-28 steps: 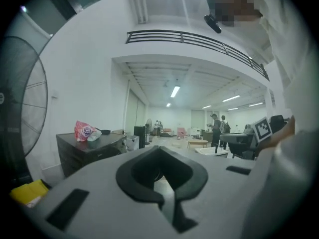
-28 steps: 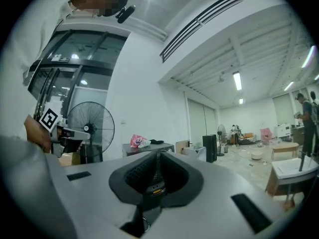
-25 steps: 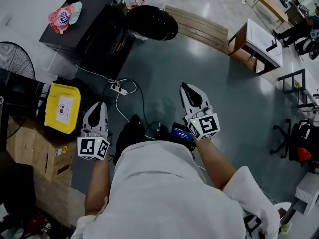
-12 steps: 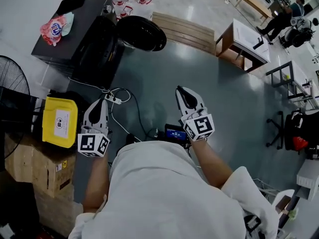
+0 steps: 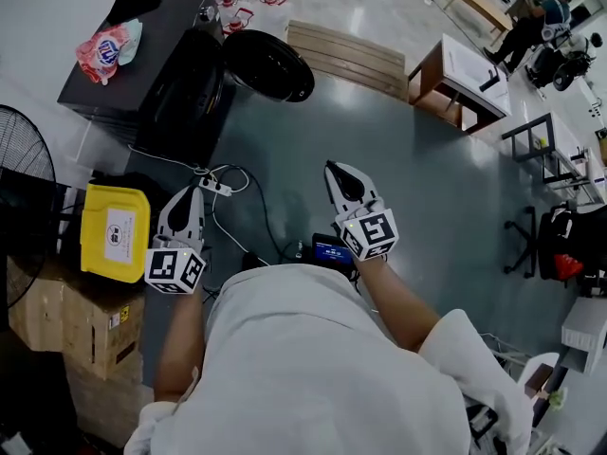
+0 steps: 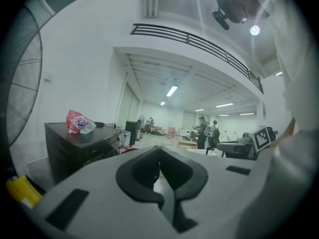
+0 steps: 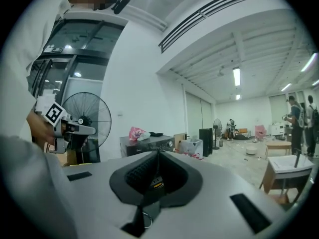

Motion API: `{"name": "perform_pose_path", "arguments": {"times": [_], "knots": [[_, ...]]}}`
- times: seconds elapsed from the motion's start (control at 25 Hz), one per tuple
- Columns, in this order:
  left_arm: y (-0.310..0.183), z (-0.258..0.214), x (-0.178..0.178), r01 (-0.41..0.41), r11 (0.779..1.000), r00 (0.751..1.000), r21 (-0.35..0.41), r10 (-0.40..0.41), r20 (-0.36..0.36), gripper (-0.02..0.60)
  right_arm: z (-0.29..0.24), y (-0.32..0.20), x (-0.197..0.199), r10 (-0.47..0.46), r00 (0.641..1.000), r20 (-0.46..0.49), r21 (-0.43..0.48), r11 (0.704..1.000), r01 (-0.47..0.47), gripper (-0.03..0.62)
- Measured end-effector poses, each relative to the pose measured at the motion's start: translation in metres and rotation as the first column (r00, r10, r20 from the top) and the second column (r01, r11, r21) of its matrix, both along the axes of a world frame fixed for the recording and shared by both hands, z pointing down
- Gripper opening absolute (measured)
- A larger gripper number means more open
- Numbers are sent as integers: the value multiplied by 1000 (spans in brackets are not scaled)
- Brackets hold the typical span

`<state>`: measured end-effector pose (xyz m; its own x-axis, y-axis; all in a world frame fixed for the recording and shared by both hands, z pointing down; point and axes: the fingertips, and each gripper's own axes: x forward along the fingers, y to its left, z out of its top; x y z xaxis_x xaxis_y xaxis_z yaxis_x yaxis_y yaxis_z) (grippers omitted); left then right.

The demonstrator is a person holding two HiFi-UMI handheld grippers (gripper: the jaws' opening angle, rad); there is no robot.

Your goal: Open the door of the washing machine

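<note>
The black washing machine (image 5: 180,74) stands at the upper left of the head view, with a round black door (image 5: 270,64) angled out from its front. It also shows in the left gripper view (image 6: 82,148) and the right gripper view (image 7: 147,144). A red and white bag (image 5: 107,41) lies on top of it. My left gripper (image 5: 193,193) (image 6: 159,148) is shut and empty, held over the floor well short of the machine. My right gripper (image 5: 333,168) (image 7: 158,152) is also shut on nothing, pointing level toward the machine.
A yellow box (image 5: 116,232) sits on cardboard boxes (image 5: 66,316) at the left, beside a standing fan (image 5: 24,154). A power strip with cables (image 5: 216,188) lies on the floor between me and the machine. A wooden pallet (image 5: 351,55) and desk (image 5: 474,69) stand beyond.
Both grippers have drifted a little toward the machine, the right one moving left and up in the head view. The jaws stay shut.
</note>
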<state>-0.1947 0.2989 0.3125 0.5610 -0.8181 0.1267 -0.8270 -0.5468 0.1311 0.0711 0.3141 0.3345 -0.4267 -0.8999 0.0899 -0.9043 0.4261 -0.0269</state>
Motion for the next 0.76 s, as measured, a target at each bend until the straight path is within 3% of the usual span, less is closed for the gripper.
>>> {"name": "perform_pose_path", "arguments": {"times": [0.28, 0.76], "knots": [[4, 2, 2, -36, 999, 999, -7, 36, -11, 9, 2, -1, -6, -4, 1000, -12, 4, 1000, 4, 35], [13, 7, 5, -19, 1000, 1000, -20, 18, -12, 9, 9, 7, -1, -12, 1000, 10, -12, 1000, 12, 36]]}}
